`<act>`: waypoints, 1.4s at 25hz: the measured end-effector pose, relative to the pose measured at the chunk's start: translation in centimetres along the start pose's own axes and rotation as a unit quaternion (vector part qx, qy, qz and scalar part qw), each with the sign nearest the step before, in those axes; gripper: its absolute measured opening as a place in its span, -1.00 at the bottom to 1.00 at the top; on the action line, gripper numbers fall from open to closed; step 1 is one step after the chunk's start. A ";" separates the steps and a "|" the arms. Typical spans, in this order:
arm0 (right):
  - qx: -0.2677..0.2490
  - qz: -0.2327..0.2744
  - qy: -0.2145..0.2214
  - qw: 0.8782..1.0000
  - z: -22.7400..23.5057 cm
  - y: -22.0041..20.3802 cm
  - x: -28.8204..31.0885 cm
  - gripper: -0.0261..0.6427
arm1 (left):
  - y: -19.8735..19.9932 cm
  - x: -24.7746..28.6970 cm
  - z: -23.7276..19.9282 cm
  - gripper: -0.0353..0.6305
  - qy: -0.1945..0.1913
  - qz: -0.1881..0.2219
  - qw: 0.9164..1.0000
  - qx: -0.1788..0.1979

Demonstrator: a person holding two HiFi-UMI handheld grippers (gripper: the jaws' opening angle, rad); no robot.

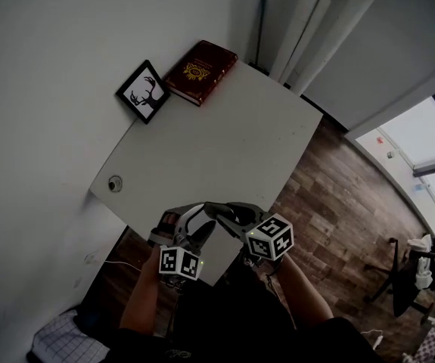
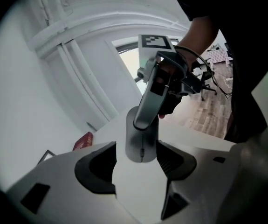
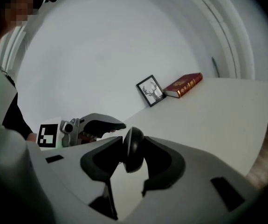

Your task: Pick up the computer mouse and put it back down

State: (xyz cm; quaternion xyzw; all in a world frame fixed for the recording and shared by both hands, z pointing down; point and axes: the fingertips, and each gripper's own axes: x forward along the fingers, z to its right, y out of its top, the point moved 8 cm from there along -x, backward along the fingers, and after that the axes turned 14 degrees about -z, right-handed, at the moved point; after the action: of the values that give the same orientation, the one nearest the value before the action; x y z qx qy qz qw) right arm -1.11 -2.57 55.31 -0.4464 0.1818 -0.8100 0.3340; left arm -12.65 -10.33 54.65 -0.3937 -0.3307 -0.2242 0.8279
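The computer mouse (image 3: 133, 149) stands on its edge, just off the white table (image 1: 225, 127), clamped between the dark pads of my right gripper (image 3: 134, 164). In the left gripper view the mouse (image 2: 141, 143) shows grey, with the right gripper (image 2: 152, 101) reaching down onto it. My left gripper (image 2: 138, 164) is open; its pads stand on either side of the mouse's near end without pressing it. In the head view both grippers, left (image 1: 191, 229) and right (image 1: 221, 214), meet at the table's near edge, and the mouse is hidden among the jaws.
A red book (image 1: 200, 72) and a framed deer picture (image 1: 143, 91) lean on the wall at the table's far end. A round cable hole (image 1: 115, 184) sits near the left edge. Wooden floor (image 1: 338, 203) and a chair (image 1: 402, 278) lie to the right.
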 end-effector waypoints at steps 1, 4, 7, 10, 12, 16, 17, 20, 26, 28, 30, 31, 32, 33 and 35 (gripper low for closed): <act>-0.009 0.004 -0.015 1.000 0.0 0.1 -0.4 -0.47 | -0.3 -0.3 -0.2 -0.09 0.005 -0.002 1.000 -0.028; -0.038 0.017 -0.044 0.998 -0.5 0.5 -1.2 -0.48 | -0.9 -1.3 -0.4 -0.31 0.019 0.004 0.992 -0.121; -0.048 0.033 -0.052 0.997 -1.0 0.7 -1.5 -0.48 | -1.0 -2.0 -0.1 -0.59 0.037 0.012 0.981 -0.189; -0.052 0.037 -0.063 0.996 -1.3 0.7 -1.5 -0.48 | -1.2 -2.3 0.0 -0.83 0.060 0.004 0.967 -0.249; -0.056 0.041 -0.068 0.995 -1.6 0.7 -1.6 -0.48 | -1.3 -2.5 -0.1 -0.88 0.065 0.011 0.949 -0.307; -0.062 0.052 -0.078 0.994 -2.0 0.9 -1.9 -0.49 | -1.5 -2.8 -0.1 -0.89 0.072 0.022 0.913 -0.401; -0.065 0.055 -0.082 0.993 -2.2 0.9 -2.0 -0.49 | -1.5 -2.9 0.0 -0.89 0.076 0.024 0.908 -0.412; -0.077 0.063 -0.090 0.991 -2.7 1.0 -2.6 -0.48 | -0.9 -3.3 0.5 -0.89 0.082 0.025 0.900 -0.428; -0.117 0.097 -0.107 0.982 -4.3 1.0 -5.1 -0.48 | 1.3 -5.0 1.4 -0.89 0.111 0.040 0.886 -0.448; -0.133 0.114 -0.108 0.979 -5.0 0.7 -6.5 -0.48 | 2.4 -5.9 1.9 -0.89 0.126 0.047 0.881 -0.455; -0.144 0.125 -0.109 0.976 -5.4 0.2 -7.8 -0.48 | 3.7 -6.8 2.2 -0.89 0.142 0.051 0.877 -0.455; -0.150 0.130 -0.109 0.974 -5.6 -0.1 -8.4 -0.49 | 4.2 -7.3 2.4 -0.89 0.151 0.052 0.876 -0.454; -0.158 0.136 -0.108 0.972 -5.9 -0.4 -9.1 -0.48 | 4.6 -7.8 2.6 -0.89 0.162 0.051 0.876 -0.452; -0.167 0.143 -0.108 0.970 -6.2 -0.6 -9.7 -0.49 | 5.0 -8.3 2.8 -0.89 0.173 0.050 0.875 -0.450; -0.182 0.156 -0.110 0.965 -6.8 -1.2 -11.2 -0.49 | 5.8 -9.3 3.1 -0.89 0.192 0.057 0.869 -0.453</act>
State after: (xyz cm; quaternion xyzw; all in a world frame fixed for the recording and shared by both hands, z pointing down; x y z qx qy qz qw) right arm -3.02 6.16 45.61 -0.5522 0.3560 -0.6470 0.3869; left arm -16.48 -3.39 46.41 -0.6926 -0.0044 -0.3735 0.6171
